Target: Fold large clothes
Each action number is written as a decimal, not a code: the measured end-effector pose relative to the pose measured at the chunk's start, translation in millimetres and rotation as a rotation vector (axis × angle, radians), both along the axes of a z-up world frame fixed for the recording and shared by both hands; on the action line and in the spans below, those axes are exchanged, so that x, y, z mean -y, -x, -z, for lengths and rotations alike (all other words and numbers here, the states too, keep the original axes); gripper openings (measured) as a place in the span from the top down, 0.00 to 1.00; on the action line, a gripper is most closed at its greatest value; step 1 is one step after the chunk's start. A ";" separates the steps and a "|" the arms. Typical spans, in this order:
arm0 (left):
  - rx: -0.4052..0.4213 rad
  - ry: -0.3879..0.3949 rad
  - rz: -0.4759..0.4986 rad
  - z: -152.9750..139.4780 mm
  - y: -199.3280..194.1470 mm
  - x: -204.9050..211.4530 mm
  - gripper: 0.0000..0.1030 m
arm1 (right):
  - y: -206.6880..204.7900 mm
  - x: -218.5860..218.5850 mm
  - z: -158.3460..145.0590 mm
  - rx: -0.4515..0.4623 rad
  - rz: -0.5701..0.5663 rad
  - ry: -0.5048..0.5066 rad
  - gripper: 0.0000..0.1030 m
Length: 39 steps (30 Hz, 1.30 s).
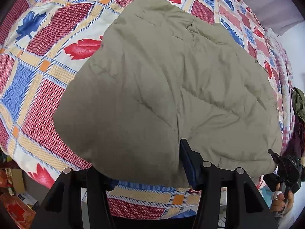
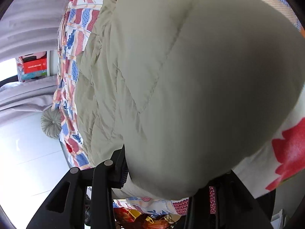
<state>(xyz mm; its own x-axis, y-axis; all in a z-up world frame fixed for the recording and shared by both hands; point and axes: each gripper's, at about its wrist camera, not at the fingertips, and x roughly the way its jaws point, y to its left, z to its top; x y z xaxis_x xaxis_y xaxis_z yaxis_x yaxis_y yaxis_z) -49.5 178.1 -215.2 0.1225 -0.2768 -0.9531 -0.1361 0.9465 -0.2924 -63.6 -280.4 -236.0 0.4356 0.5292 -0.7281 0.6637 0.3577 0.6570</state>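
- A padded, quilted olive-grey jacket (image 1: 162, 76) is seen spread flat on the patchwork bedspread (image 1: 38, 95); it is laid across the middle of the bedspread, and its near hem is set just inside the bedspread's near edge.
- The bedspread is printed with red and blue leaves and checked squares, and it is left uncovered on the far side, the left side and the near strip beyond the jacket.
- The left gripper (image 1: 141, 162) is pointed steeply down at the bedspread's near edge. Its jaws are held apart; the jacket's hem is lying slack between them and is draped over one finger, so it is released rather than pinched.
- The right gripper (image 2: 171, 168) is placed at the jacket's near right corner, by the bedspread's right edge. A thick fold of the jacket is bulged into the gap, one finger is hidden beneath it, and whether the fold is clenched cannot be told.
- In the left wrist view, the right gripper's handle is held by a hand (image 1: 282, 198) just off the bedspread's right edge.
- A round pleated grey cushion (image 2: 51, 123) is seen against the bedspread's side, and a grey curtain (image 2: 28, 19) is hung beyond its far end.
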 end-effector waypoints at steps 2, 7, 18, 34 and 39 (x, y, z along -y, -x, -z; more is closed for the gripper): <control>0.000 -0.031 0.015 -7.5 1.6 -1.9 0.46 | -2.4 0.0 -8.5 -0.009 -0.013 0.021 0.58; 0.001 -0.080 0.046 -26.1 7.7 -6.8 0.46 | 6.8 2.4 -26.4 -0.057 -0.041 0.082 0.57; 0.025 -0.177 0.050 -56.3 -0.9 -40.3 0.45 | 12.9 -29.2 -70.3 0.022 -0.184 0.124 0.57; 0.070 -0.151 0.078 -32.5 -43.0 -32.9 0.00 | -37.3 -116.5 -58.1 0.050 -0.468 0.253 0.57; 0.079 -0.096 0.090 -14.6 -71.7 -50.4 0.00 | -46.9 -128.1 -42.2 0.038 -0.503 0.270 0.57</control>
<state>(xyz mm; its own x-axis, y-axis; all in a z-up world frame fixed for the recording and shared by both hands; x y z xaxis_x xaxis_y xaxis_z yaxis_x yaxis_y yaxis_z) 22.2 228.5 -200.6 0.1767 -0.1978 -0.9642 -0.0295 0.9781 -0.2061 -16.7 -152.2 -193.8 0.2065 0.4757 -0.8550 0.3460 0.7819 0.5186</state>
